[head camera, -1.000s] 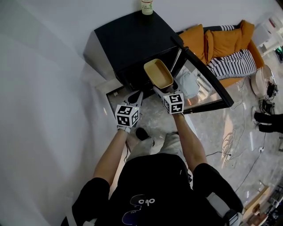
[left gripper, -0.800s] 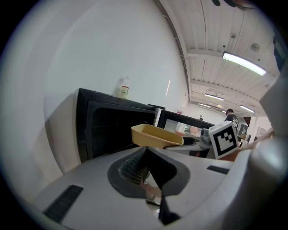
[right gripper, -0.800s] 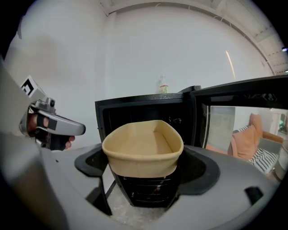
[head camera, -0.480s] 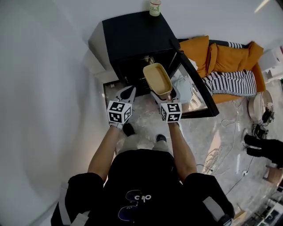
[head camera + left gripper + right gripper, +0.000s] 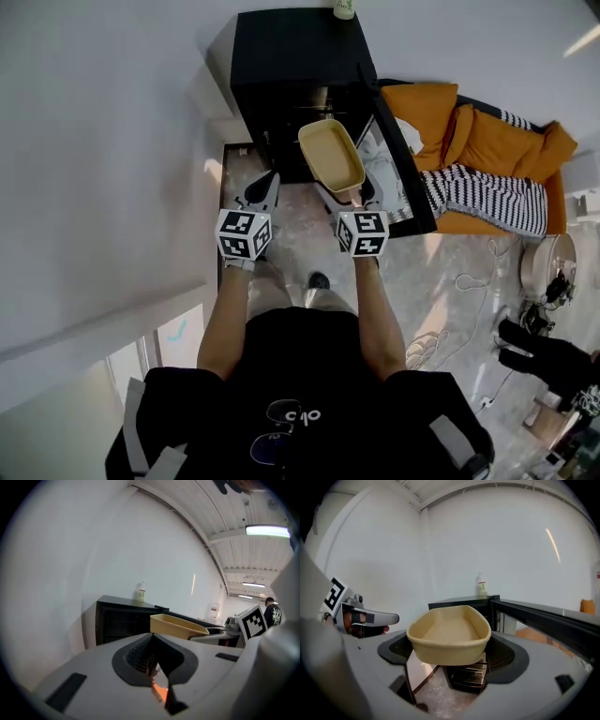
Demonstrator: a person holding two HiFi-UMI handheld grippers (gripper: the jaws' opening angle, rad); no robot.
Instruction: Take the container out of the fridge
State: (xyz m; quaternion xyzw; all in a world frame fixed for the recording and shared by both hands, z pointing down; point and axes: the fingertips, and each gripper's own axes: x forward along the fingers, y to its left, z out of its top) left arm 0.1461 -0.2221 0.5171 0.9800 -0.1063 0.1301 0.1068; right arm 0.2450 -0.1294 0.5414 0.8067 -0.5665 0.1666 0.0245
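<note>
Container (image 5: 331,155): pale yellow, plain. Fridge (image 5: 291,47): black. Sofa (image 5: 427,108): orange. Throw (image 5: 487,192): black-and-white stripes. Floor (image 5: 441,262): grey, marbled. Wall (image 5: 112,141): white. Shirt (image 5: 300,375): black.

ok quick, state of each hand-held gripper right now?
Left hand-held gripper: closed, nothing between its jaws.
Right hand-held gripper: closed on the near end of the yellow container.

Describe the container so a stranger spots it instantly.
Find the open black fridge by the white wall. In front of it, the right gripper holds a shallow yellow oblong container, empty and open-topped, unlike the bottle atop the fridge.
</note>
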